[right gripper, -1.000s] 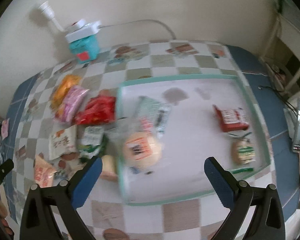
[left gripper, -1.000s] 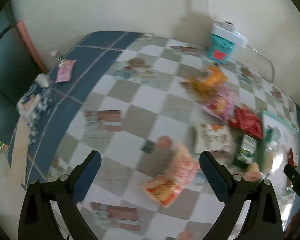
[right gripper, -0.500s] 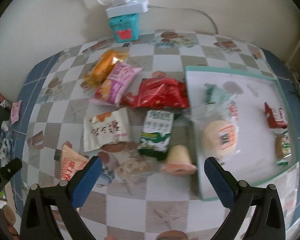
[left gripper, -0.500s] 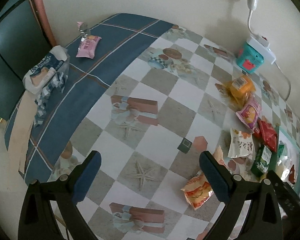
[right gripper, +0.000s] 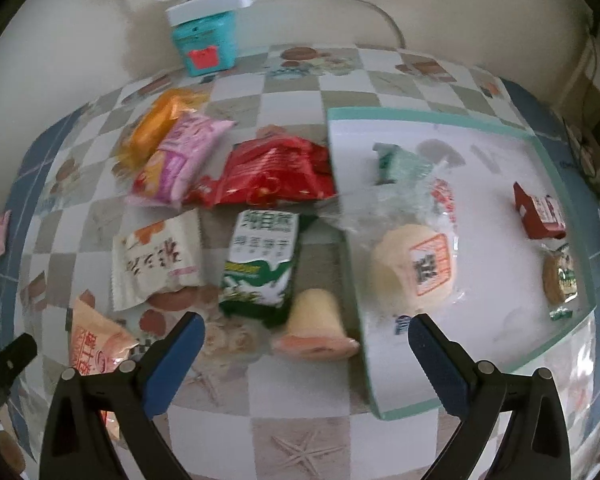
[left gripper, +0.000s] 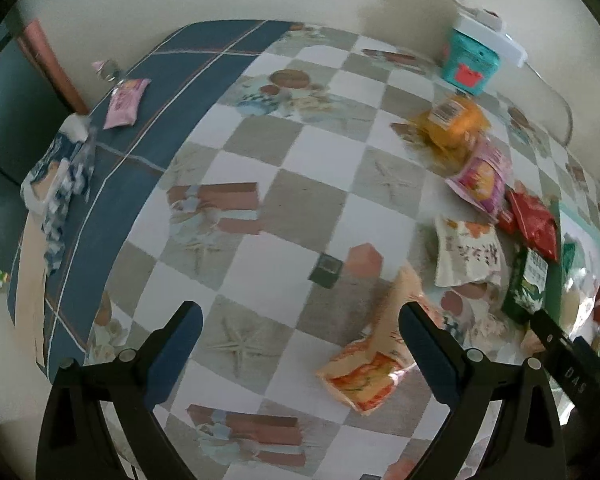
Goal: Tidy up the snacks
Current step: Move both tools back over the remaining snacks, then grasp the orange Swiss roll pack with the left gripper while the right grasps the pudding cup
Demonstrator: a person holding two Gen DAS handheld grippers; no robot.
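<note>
A bench (right gripper: 300, 436) covered with a checked, seaside-printed cloth carries everything. On its right part lies a white tray with a teal rim (right gripper: 428, 114); a bagged round bun (right gripper: 418, 266), a pale green packet (right gripper: 402, 162), a red packet (right gripper: 540, 212) and a wrapped biscuit (right gripper: 558, 278) are already inside it. The bun's clear wrapper hangs over the tray's left rim.

The unsorted snacks are spread to the left of the tray: a red bag (right gripper: 276, 174) touching the rim, a pink bag (right gripper: 180, 160) lying partly on an orange bag (right gripper: 160, 128), a white packet (right gripper: 158, 258), a green-and-white pouch (right gripper: 262, 264) and, just beside the tray's near-left rim, a small jelly cup on its side (right gripper: 314, 326). A peach-coloured packet (left gripper: 374, 356) lies nearest, at the left.

The right gripper (right gripper: 306, 360) is held spread wide and empty above the jelly cup and the tray rim. The left gripper (left gripper: 300, 354) is likewise released and empty, with the peach packet partly hidden behind its right finger.

The sorting is judged to be roughly a third done. Trouble is likely with the jelly cup: lying on its side, it may roll or squirt out if pinched on its taper. A right finger lowered carelessly may catch the tray rim or the overhanging wrapper and shift the tray. The overlapped pink and orange bags may be dragged together.
</note>
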